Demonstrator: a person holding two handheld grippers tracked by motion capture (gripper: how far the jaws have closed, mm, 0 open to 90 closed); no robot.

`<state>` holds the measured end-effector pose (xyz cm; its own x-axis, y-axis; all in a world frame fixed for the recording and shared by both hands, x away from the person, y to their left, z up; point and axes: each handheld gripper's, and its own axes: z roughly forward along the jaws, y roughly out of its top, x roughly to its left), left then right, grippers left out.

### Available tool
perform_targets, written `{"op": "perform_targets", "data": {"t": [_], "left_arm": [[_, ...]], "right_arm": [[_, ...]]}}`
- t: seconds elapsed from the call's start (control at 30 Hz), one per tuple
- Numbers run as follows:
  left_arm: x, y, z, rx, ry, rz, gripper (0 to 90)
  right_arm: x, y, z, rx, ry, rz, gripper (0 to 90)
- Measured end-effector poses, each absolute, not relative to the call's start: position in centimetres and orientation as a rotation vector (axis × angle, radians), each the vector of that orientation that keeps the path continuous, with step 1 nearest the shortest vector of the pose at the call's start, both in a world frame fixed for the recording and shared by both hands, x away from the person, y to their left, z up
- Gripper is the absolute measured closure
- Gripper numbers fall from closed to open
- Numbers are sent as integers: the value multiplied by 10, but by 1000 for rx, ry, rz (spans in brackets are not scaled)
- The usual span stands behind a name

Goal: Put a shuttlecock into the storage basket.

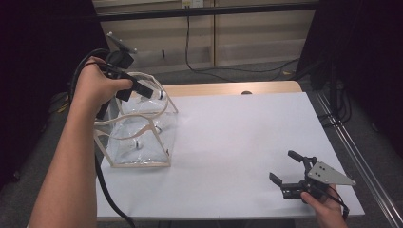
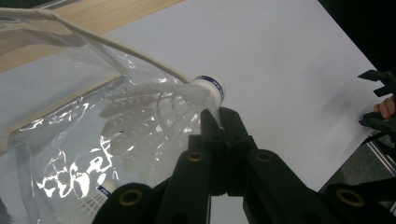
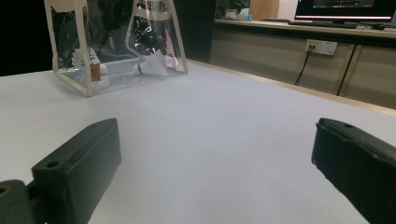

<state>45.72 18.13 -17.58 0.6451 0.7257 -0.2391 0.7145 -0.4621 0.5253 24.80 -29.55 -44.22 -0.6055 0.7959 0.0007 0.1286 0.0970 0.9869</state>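
Left gripper (image 2: pixel 219 122) clamped on shuttlecock (image 2: pixel 187 100) | cork toward gripper, feathers into bag (image 1: pixel 142 137) | right gripper (image 1: pixel 285 170) wide open, empty

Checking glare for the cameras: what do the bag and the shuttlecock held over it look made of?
Bag: clear glossy plastic, likely vinyl, with bright reflections; cream trim, possibly fabric. Shuttlecock in the left tool: white feather-like skirt, natural or synthetic unclear; white cap with a blue band.
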Motion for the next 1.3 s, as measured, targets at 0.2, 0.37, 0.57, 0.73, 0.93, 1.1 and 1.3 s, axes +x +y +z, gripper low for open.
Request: {"op": "perform_targets", "data": {"t": [0.2,0.37,0.57,0.73,0.93,1.1,1.3], "left_arm": [[457,189,-177,2273,1130,41,900],[457,193,-179,2265,1152,63,900],[460,195,-183,2276,1155,80,900],[463,194,-189,2283,1148,80,900],[466,195,-196,2276,1165,70,900],[468,196,-201,2276,1163,79,900],[470,198,-206,2286,1162,81,900]], "right_arm": [[248,-295,-442,899,1826,1551,9],[248,-295,-442,900,1826,1552,10],[248,-295,-442,892,1828,1550,10],[248,-295,-442,897,1827,1552,9],[248,-295,-442,898,1828,1553,10],[248,-296,-442,897,1826,1551,9],[248,-295,-442,902,1830,1551,10]]}}
